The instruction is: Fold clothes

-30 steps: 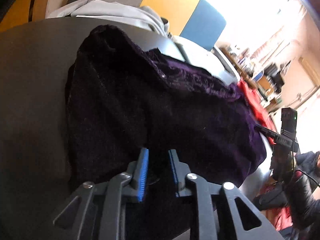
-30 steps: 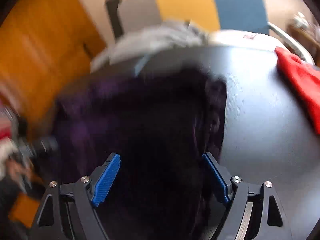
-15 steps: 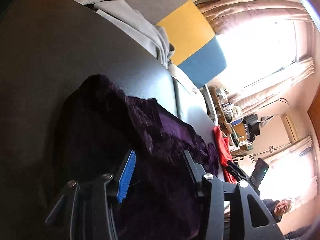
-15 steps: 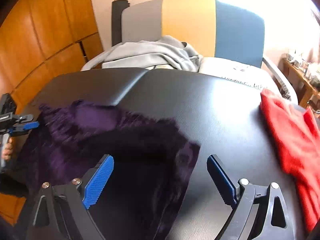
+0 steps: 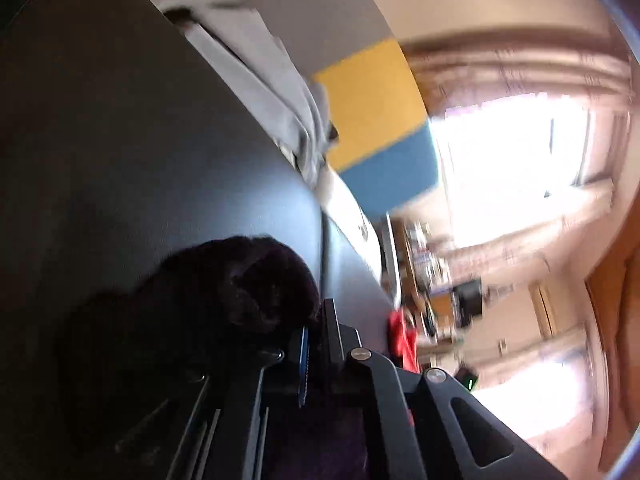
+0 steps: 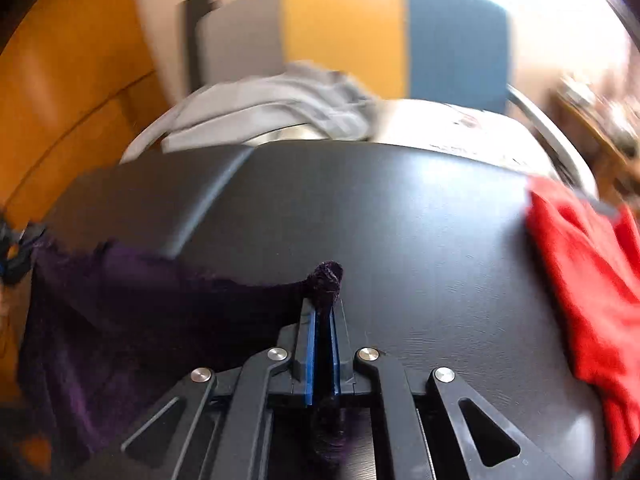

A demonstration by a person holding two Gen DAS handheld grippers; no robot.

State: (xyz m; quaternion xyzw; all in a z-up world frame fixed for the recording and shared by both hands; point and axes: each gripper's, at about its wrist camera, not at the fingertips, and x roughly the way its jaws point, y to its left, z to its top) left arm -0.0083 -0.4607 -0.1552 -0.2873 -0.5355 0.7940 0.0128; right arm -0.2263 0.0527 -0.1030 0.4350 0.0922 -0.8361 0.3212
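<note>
Over the black table [image 6: 400,208], each gripper [image 6: 322,312] [image 5: 314,322] has just clamped the purple garment [image 6: 140,300].

Black linkage grippers [image 6: 322,308] with silver screws and ribbed blue jaws

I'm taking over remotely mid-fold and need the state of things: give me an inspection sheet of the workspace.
Surface: dark table, mostly bare in the middle.
Job's things: purple garment stretched between both grippers, partly draped over the table's near left edge.
Clutter: red garment at the table's right side; grey clothes heaped on the seat behind.
Grippers: right gripper shut on a bunched corner of the purple garment; left gripper shut on its other end; both have just closed.
Cables: nothing seen.
Surroundings: grey, yellow and blue chair back, wood panelling, bright window.
</note>
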